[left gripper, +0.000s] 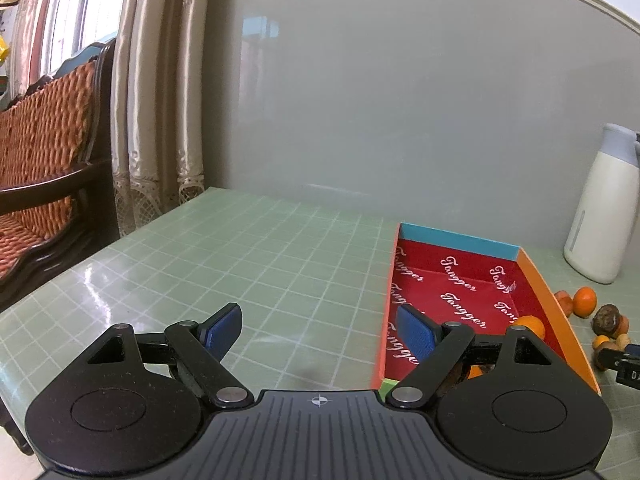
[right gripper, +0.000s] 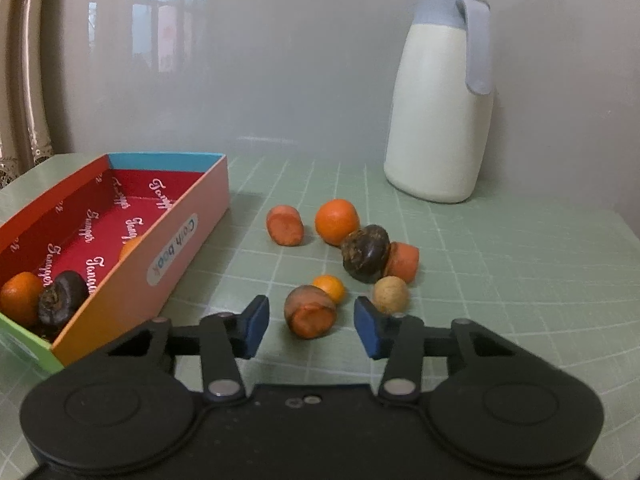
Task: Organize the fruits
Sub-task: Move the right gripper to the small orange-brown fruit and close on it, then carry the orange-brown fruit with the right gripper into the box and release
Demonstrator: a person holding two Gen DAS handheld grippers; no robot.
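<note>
Right gripper: the right gripper [right gripper: 311, 326] was held low over the green grid mat [right gripper: 500, 272], its jaws partly open, with a brownish-orange fruit [right gripper: 310, 311] seen between the blue pads [right gripper: 256, 326]; no pad was seen pressing on it.
Left gripper: the left gripper [left gripper: 320, 330] was held wide open and empty, one pad over the box's near left wall.
Box: the red-lined box [right gripper: 180, 236] was seen holding an orange fruit [right gripper: 18, 296] and a dark fruit [right gripper: 62, 298] at its near end.
Only in the right view: the loose fruits, among them a tan ball [right gripper: 391, 294] and a dark nut-like fruit [right gripper: 366, 253], were shown clearly.
Only in the left view: a broad bare stretch of mat left of the box, up to a wooden chair [left gripper: 48, 152] and curtain [left gripper: 160, 80], was shown.
Surroundings: a white jug [right gripper: 438, 112] was stood by the wall behind the fruits.
</note>
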